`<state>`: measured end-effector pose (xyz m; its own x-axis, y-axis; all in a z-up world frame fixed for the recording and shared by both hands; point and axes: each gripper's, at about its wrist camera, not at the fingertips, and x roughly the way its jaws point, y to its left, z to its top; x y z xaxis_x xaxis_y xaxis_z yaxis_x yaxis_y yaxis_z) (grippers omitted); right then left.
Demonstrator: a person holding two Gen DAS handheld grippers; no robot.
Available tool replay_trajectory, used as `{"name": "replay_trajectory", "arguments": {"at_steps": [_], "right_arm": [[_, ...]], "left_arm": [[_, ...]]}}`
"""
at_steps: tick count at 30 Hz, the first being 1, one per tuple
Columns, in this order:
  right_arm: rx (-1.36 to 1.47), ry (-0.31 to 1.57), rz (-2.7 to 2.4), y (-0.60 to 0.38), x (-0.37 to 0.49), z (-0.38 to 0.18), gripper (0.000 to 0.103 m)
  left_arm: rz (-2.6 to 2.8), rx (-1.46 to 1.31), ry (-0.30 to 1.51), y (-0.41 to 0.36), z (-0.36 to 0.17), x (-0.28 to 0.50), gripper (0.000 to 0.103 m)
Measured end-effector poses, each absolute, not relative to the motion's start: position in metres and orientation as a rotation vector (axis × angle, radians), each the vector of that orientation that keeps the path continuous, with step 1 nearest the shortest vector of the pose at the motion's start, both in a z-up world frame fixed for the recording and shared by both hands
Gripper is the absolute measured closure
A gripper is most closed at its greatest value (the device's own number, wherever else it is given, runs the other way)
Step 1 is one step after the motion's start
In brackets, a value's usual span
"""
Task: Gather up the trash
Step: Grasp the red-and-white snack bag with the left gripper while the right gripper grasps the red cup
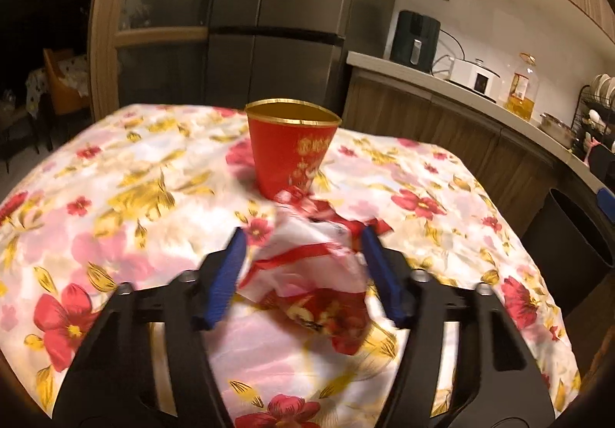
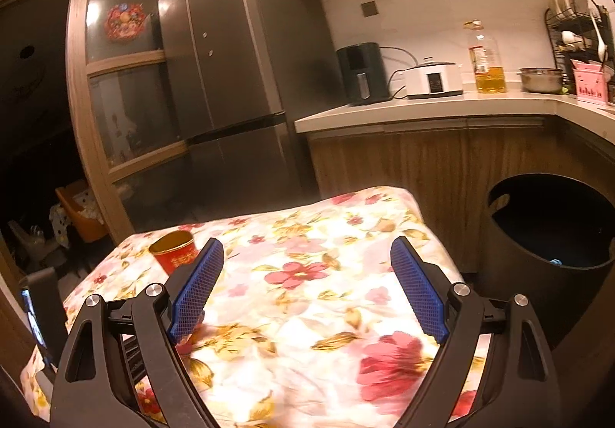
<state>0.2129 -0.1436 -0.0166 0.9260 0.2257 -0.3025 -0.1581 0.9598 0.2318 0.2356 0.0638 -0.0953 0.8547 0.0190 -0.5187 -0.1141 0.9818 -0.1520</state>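
- My left tongs (image 1: 301, 236) filled the bottom of the left wrist view, their blue pads (image 1: 226, 274) standing on either side of a crumpled red-and-white wrapper (image 1: 307, 274) that lay on the flowered worktop (image 1: 115, 197) in the lower middle of the frame. I could not tell whether the pads pressed the wrapper or only flanked it; the picture was blurred there.
- The left tongs pointed downward at a slant toward the worktop, the wrapper's far end reaching past the tips toward the red paper cup (image 1: 292, 147) at centre frame.
- My right tongs (image 2: 307, 255) were released and bare, nothing between the jaws, held over the worktop at a shallower slant. From there the cup (image 2: 175, 249) sat just left of the left pad, at middle left of the frame.
- The dark bin (image 2: 546, 236) stood on the floor beside the worktop, at the right edge of the right wrist view.
- I judged the main risk to be a poor hold: the wrapper was thin and loose, so the pads could pinch only a fold and let it slide out on lifting.
- The pads might also catch the tablecloth beneath and drag it, tipping the light cup standing touching or just beyond the wrapper.
- A push forward could knock that cup over.
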Motion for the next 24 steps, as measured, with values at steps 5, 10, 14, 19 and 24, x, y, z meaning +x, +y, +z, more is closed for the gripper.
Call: {"name": "replay_trajectory", "arguments": {"at_steps": [5, 10, 14, 19, 24], "right_arm": [[0.186, 0.349, 0.231, -0.122, 0.221, -0.019, 0.017], [0.162, 0.368, 0.278, -0.096, 0.231, -0.022, 0.017], [0.147, 0.375, 0.316, -0.071, 0.239, -0.024, 0.017], [0.122, 0.397, 0.377, -0.031, 0.255, -0.03, 0.017], [0.061, 0.411, 0.387, 0.008, 0.273, -0.034, 0.01]], "left_arm": [[0.03, -0.203, 0.547, 0.07, -0.097, 0.231, 0.072], [0.026, -0.232, 0.527, 0.083, -0.093, 0.22, 0.079], [0.056, -0.245, 0.474, 0.099, -0.08, 0.203, 0.08], [0.118, -0.269, 0.41, 0.13, -0.062, 0.185, 0.08], [0.155, -0.295, 0.391, 0.152, -0.055, 0.177, 0.08]]}}
